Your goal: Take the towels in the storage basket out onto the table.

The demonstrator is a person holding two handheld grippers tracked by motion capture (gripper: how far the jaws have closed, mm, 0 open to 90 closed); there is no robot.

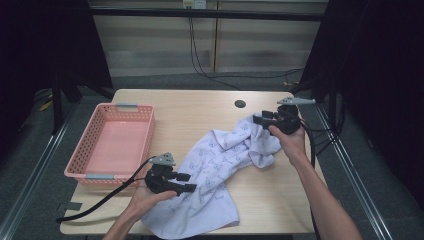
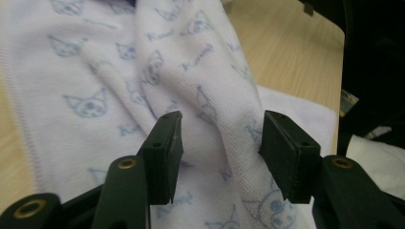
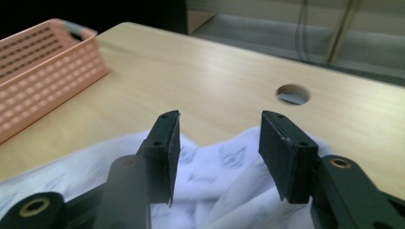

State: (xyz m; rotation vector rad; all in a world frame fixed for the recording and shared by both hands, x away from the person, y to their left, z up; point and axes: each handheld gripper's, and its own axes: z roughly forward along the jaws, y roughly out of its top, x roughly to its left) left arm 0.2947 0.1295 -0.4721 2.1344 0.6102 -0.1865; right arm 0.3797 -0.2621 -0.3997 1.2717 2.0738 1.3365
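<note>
Pale wood tabletop (image 1: 200, 107) carries a pink slotted basket (image 1: 112, 142) at its left edge, seen from the high view, and a white towel printed with blue cat faces (image 1: 215, 170) lies crumpled just right of that basket, stretching from the near edge toward a round cable hole (image 1: 240, 103). The left gripper (image 1: 184, 183) sits over the towel's near end, the right gripper (image 1: 260, 118) over its far end.

Along the left gripper view, the jaws stand about half open with a raised fold of the towel (image 2: 210, 90) between them, pads not pressing it.

Along the right gripper view, the jaws stand half open above the towel's far edge (image 3: 215, 162), holding nothing, with the basket (image 3: 43, 71) beyond.
</note>
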